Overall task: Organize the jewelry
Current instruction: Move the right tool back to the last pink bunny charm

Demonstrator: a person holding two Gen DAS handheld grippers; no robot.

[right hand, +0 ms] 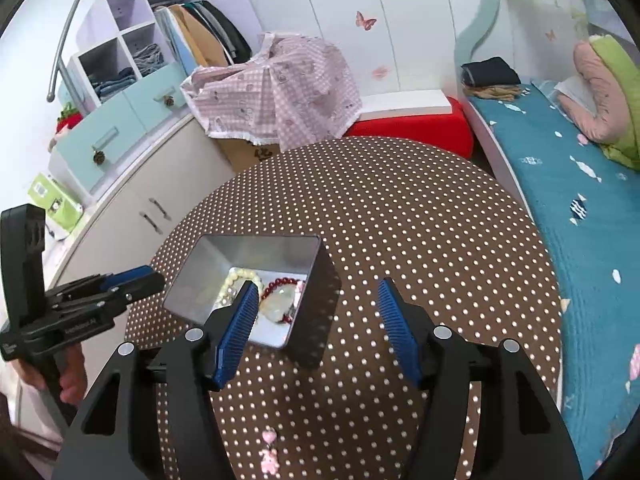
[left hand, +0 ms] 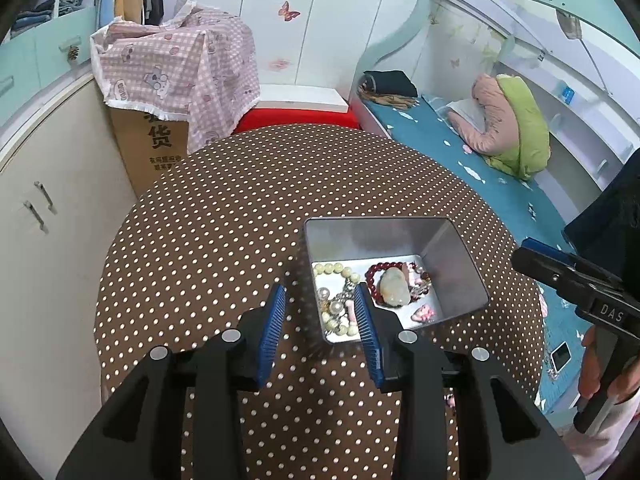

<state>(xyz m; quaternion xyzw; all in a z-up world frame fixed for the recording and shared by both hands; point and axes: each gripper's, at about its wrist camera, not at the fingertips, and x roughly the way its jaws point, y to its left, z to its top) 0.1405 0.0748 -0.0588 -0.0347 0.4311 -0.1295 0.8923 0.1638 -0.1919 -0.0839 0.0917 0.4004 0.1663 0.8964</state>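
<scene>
— Jaws first: how do they stand on the left gripper (left hand: 320, 316)?
— Spread wide, nothing between the blue ribbed pads; it hovers over the round counter in brown cloth with white dots (left hand: 224, 216), the right-hand pad (left hand: 370, 332) overlapping the near left corner of the box.
— Which box?
— A rectangular silver metal tin, lid off (left hand: 456, 256), standing on the counter right of centre in the left wrist view. Its long axis runs from near left to far right, slightly skewed to the counter edge.
— And inside?
— Left to right: a pale cream-green bead bracelet (left hand: 334, 270) with loose pearls below it, a dark red bead bracelet (left hand: 374, 280) lying flat around a pale oval stone pendant (left hand: 394, 290), and a small pink charm (left hand: 424, 314) near the front wall.
— The right gripper (right hand: 316, 316)?
— Jaws wide apart as well, holding nothing, low over the counter; its left pad (right hand: 236, 328) covers part of the tin's near side, the right pad is over bare cloth.
— Anything outside the tin?
— A pink beaded piece (right hand: 269, 450) lies on the cloth at the near edge, below the right gripper, running roughly towards the camera.
</scene>
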